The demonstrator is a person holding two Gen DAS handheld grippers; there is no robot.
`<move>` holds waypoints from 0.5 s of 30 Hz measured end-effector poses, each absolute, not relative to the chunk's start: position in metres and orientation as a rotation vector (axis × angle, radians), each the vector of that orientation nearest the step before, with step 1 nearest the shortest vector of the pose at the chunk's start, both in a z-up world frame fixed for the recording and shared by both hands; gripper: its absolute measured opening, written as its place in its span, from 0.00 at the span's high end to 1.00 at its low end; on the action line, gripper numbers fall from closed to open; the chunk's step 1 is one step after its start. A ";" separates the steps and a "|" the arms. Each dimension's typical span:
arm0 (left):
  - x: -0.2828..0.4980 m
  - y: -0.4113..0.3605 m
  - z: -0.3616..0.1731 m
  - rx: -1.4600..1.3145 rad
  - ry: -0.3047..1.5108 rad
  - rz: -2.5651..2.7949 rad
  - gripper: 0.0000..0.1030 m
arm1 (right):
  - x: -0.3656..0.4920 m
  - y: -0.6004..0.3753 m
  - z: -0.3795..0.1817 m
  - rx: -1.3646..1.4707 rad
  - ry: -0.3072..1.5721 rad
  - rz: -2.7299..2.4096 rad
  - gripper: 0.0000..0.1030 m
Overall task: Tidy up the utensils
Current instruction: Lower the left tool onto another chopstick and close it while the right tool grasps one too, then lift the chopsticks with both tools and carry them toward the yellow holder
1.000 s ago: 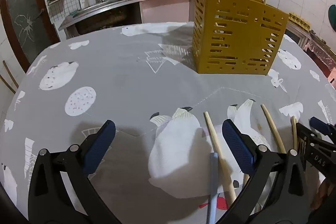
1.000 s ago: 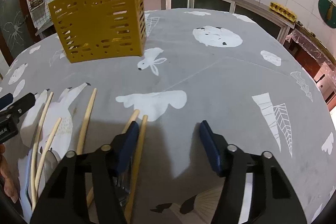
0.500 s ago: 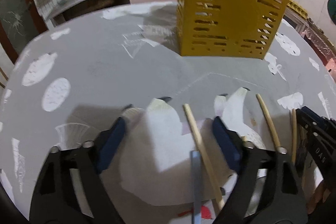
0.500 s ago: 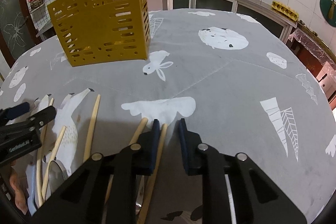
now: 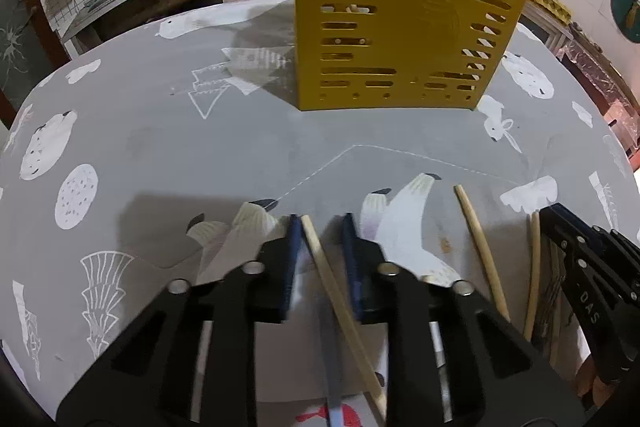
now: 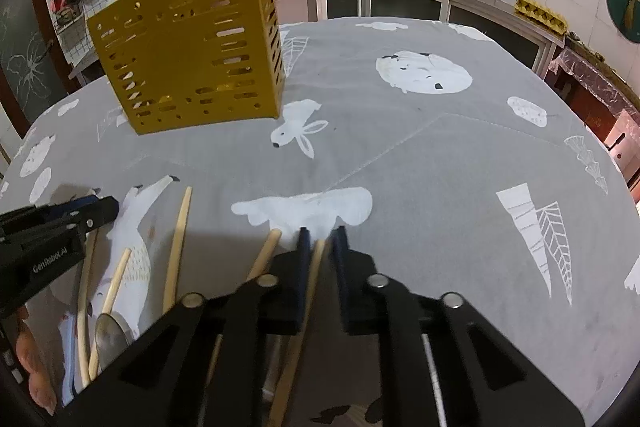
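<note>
A yellow slotted utensil holder (image 5: pixel 400 27) (image 6: pixel 192 59) stands upright at the far side of the table with chopsticks leaning inside. Several wooden chopsticks lie loose on the grey cloth near me. My left gripper (image 5: pixel 321 227) points down over one chopstick (image 5: pixel 320 259). Its jaws are closing; the stick lies against the left pad with a gap to the right pad. My right gripper (image 6: pixel 322 239) is shut on another chopstick (image 6: pixel 316 267) near its tip. Each gripper also shows at the edge of the other's view: the right gripper (image 5: pixel 554 213) and the left gripper (image 6: pixel 102 205).
More chopsticks (image 5: pixel 480 251) (image 6: pixel 176 247) and a metal spoon (image 6: pixel 110 339) lie between the grippers. A blue-grey handle (image 5: pixel 332 367) lies under the left gripper. A person's hand (image 6: pixel 32 367) shows at the lower left. A kitchen counter, a sink and a stove stand behind the table.
The left gripper moved forward over a chopstick and its jaws narrowed from wide open. The right jaws closed onto a chopstick; the right hand stayed in place.
</note>
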State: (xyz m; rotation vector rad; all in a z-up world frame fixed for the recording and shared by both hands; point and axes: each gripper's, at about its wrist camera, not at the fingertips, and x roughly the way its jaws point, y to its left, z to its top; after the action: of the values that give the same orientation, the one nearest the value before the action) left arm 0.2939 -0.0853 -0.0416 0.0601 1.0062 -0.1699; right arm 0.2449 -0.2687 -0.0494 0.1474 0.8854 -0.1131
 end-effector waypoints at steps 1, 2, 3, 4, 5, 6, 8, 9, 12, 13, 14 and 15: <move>0.296 -0.085 -0.042 0.055 1.007 -0.172 0.88 | 0.246 -0.269 -0.049 0.150 0.886 -0.114 0.93; 0.296 -0.086 -0.042 0.054 1.006 -0.171 0.90 | 0.247 -0.270 -0.049 0.153 0.886 -0.113 0.93; 0.296 -0.086 -0.042 0.057 1.004 -0.170 0.92 | 0.247 -0.270 -0.049 0.157 0.886 -0.112 0.93; 0.296 -0.086 -0.042 0.058 1.002 -0.170 0.93 | 0.247 -0.271 -0.049 0.159 0.886 -0.111 0.93; 0.296 -0.086 -0.042 0.057 1.000 -0.171 0.94 | 0.246 -0.271 -0.049 0.161 0.885 -0.110 0.93; 0.296 -0.085 -0.042 0.051 0.998 -0.172 0.94 | 0.246 -0.272 -0.048 0.165 0.881 -0.111 0.93; 0.295 -0.084 -0.041 0.042 0.993 -0.174 0.95 | 0.244 -0.274 -0.046 0.171 0.867 -0.116 0.94; 0.294 -0.084 -0.041 0.040 0.990 -0.173 0.95 | 0.243 -0.275 -0.043 0.175 0.856 -0.118 0.94; 0.290 -0.083 -0.034 0.043 0.959 -0.168 0.96 | 0.238 -0.279 -0.033 0.188 0.814 -0.122 0.94; 0.288 -0.083 -0.031 0.042 0.947 -0.168 0.96 | 0.237 -0.280 -0.030 0.190 0.802 -0.124 0.94; 0.288 -0.082 -0.028 0.039 0.940 -0.170 0.96 | 0.236 -0.282 -0.027 0.193 0.792 -0.123 0.94; 0.286 -0.080 -0.023 0.031 0.925 -0.172 0.96 | 0.234 -0.283 -0.022 0.198 0.777 -0.120 0.94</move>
State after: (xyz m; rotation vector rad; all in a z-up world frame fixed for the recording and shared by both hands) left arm 0.2858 -0.0805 -0.0229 0.0305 0.9246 -0.1723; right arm 0.2338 -0.2826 -0.0217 0.1977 0.7768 -0.1197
